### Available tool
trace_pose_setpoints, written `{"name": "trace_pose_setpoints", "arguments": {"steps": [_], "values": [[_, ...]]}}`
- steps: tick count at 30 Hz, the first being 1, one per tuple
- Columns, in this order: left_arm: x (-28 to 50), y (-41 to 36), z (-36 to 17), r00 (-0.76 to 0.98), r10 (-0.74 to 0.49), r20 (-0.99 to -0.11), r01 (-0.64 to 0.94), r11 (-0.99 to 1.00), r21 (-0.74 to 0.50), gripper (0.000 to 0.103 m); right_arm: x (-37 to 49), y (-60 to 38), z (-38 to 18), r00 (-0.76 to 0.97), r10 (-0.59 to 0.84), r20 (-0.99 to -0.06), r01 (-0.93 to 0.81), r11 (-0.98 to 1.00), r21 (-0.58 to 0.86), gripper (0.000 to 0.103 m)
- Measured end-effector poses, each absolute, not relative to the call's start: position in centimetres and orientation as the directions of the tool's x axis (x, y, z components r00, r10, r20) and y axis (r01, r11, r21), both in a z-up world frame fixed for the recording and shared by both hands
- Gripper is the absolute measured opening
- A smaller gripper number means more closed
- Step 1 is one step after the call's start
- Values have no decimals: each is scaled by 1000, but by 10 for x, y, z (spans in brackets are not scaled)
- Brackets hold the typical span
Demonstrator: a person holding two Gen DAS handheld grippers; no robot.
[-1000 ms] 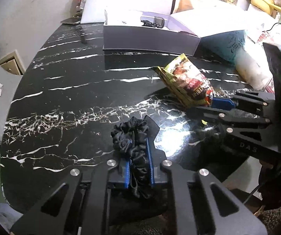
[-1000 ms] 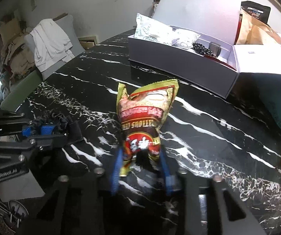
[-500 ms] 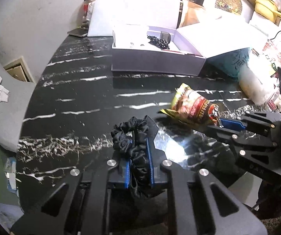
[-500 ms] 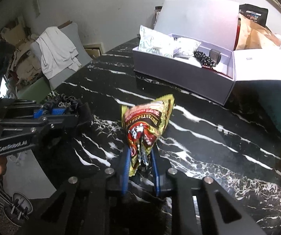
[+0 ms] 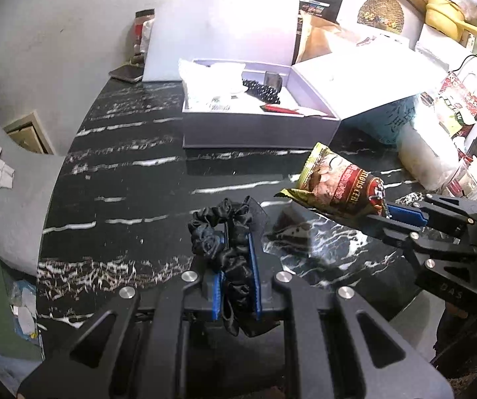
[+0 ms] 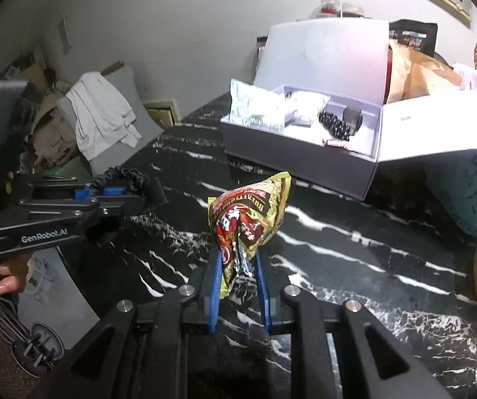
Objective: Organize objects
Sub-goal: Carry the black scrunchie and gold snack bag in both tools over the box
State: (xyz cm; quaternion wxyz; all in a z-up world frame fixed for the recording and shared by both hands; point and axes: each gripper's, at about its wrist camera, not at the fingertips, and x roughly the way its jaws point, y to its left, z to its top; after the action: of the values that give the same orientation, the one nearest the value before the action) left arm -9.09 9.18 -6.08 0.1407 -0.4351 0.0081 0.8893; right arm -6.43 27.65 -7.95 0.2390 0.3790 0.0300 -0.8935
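Now both loads hang clear of the black white-veined marble table, lifted since a second ago, so what remains, I judge, is the carry to the open grey cardboard box. The left gripper stays clamped on the ruffled black satin scrunchie (soft, bunched). The right gripper has finished pinching the crinkly red-and-gold foil snack packet by its lower seam; it sags forward.

Occlusions and illegible items

Scrunchie lower end hidden behind left gripper body; snack packet print illegible; box contents partly indistinct.
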Motion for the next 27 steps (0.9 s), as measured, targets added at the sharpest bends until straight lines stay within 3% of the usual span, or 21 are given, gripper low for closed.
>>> {"name": "trace_pose_setpoints", "arguments": {"steps": [17,27], "values": [[-130,110,-23,-611,252,-750,-299,-951,-76,13,-83,279,-50,-635,-407,-657,457,-883,106,18],[-142,118,-61,-550,272,-790,-319,-942,-101,13,-93,274,-103,-538,-409,-737,465,-873,146,18]]}}
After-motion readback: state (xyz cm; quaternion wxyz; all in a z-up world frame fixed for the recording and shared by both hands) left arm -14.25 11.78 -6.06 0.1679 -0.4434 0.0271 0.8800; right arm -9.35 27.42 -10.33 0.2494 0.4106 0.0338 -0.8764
